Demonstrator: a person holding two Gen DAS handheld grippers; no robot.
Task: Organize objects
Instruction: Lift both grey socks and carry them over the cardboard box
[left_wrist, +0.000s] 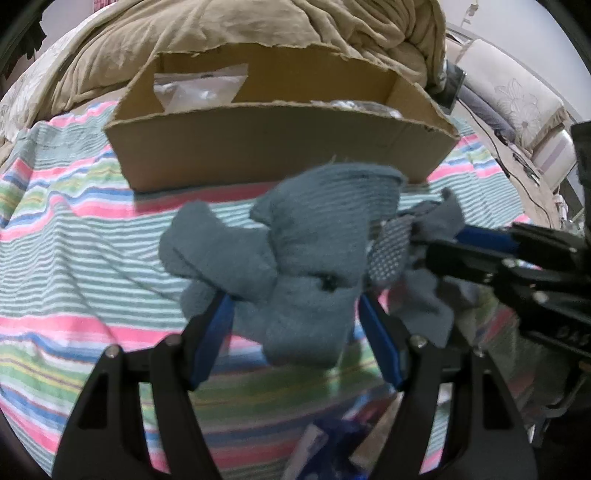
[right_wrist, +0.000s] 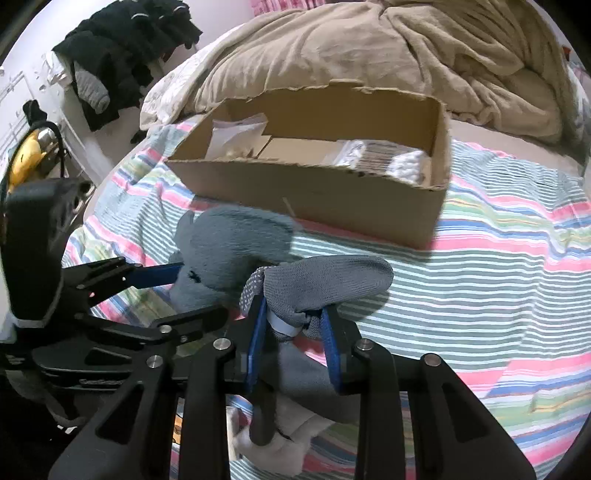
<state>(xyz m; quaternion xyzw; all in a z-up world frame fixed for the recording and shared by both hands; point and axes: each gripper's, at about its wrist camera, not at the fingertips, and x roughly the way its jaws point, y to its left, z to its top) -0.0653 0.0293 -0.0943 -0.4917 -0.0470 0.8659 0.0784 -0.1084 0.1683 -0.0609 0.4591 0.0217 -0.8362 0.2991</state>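
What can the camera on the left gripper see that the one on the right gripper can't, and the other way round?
Only the left wrist view shows the white upholstered furniture at the right edge. Only the right wrist view shows the dark clothes heaped by the wall and a yellow object. Both show the torn cardboard box on the striped bedsheet, the beige blanket, the left gripper shut on a fuzzy blue-grey sock, and the right gripper shut on a grey dotted sock.

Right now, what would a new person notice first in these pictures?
First, the grey-blue socks held up in front of the box, with the left tool and the right tool each gripping part of them. Behind, the torn box holds packets, on a striped sheet below a beige blanket.
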